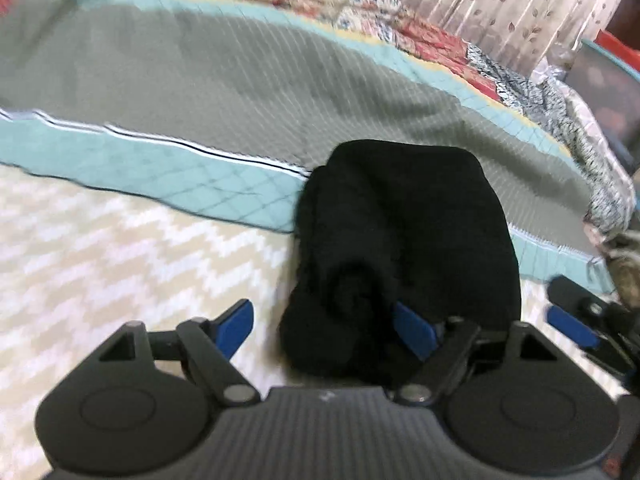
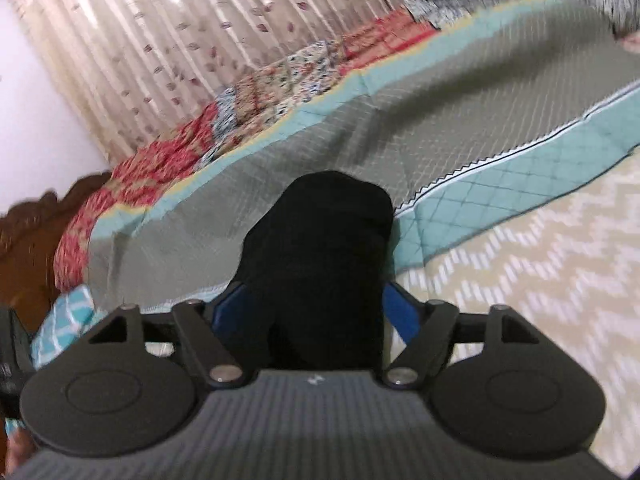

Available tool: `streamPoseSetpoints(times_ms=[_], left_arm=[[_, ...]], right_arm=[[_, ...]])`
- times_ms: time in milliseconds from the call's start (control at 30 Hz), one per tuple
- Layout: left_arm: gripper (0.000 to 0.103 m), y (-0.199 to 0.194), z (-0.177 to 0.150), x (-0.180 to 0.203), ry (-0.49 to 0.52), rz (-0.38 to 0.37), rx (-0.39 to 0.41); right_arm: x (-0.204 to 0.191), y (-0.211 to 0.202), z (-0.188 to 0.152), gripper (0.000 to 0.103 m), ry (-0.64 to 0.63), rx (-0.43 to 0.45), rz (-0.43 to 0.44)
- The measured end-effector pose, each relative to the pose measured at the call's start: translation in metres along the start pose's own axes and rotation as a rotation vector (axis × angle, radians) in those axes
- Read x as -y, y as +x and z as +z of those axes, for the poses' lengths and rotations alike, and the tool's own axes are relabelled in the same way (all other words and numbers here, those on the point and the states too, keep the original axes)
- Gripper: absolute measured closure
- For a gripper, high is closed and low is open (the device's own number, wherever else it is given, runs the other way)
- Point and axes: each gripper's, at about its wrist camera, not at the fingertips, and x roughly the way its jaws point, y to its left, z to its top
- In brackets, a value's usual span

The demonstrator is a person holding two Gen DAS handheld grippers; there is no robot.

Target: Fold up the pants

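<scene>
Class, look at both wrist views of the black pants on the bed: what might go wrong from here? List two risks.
1. Both claws look open with cloth between them. The left claw has one blue finger against the black pants, so backing away may snag and undo the bundle.
2. The pants lie across the edge of the teal-bordered blanket and the zigzag sheet; that uneven base may let the fold slump.

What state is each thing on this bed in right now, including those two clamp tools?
black pants: bunched in a compact bundle, lying across the quilt's edge.
left gripper: jaws wide open, pants between them, not pinched.
right gripper: jaws open, astride the pants.
grey-and-teal quilt: spread flat.
curtain: drawn closed.
</scene>
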Motion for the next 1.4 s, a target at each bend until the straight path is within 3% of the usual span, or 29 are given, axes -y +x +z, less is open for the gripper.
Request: streamPoseSetpoints(times_ms=[67, 167, 233, 300, 367, 500, 900, 1133, 1400], left_arm=[[0.018, -0.023, -0.013, 0.011, 0.041, 0.053, 0.019], [0.011, -0.055, -0.042, 0.022, 0.101, 0.116, 0.022], [0.008, -0.078, -0.061, 0.029, 0.144, 0.151, 0.032], [0.001, -0.100, -0.078, 0.037, 0.181, 0.169, 0.047], [0.000, -0.120, -0.092, 0.044, 0.194, 0.181, 0.064], [0.000, -0.156, -0.113, 0.054, 0.210, 0.193, 0.108], [0.000, -0.184, -0.142, 0.075, 0.222, 0.195, 0.121], [0.000, -0.191, -0.148, 0.074, 0.215, 0.200, 0.143], [0.000, -0.195, -0.150, 0.081, 0.257, 0.221, 0.174]], right_arm=[[-0.010, -0.029, -0.019, 0.014, -0.016, -0.018, -0.013], [-0.007, -0.034, -0.053, 0.011, -0.014, -0.061, -0.042], [-0.013, -0.041, -0.069, 0.007, -0.001, -0.072, -0.108], [-0.020, -0.056, -0.084, 0.007, -0.011, -0.081, -0.175], [-0.029, -0.068, -0.095, 0.003, -0.052, -0.090, -0.221], [-0.041, -0.096, -0.112, 0.000, -0.108, -0.074, -0.211], [-0.048, -0.140, -0.146, 0.000, -0.060, -0.119, -0.220], [-0.061, -0.144, -0.146, 0.000, -0.090, -0.092, -0.186], [-0.063, -0.152, -0.143, 0.000, -0.065, -0.022, -0.208]])
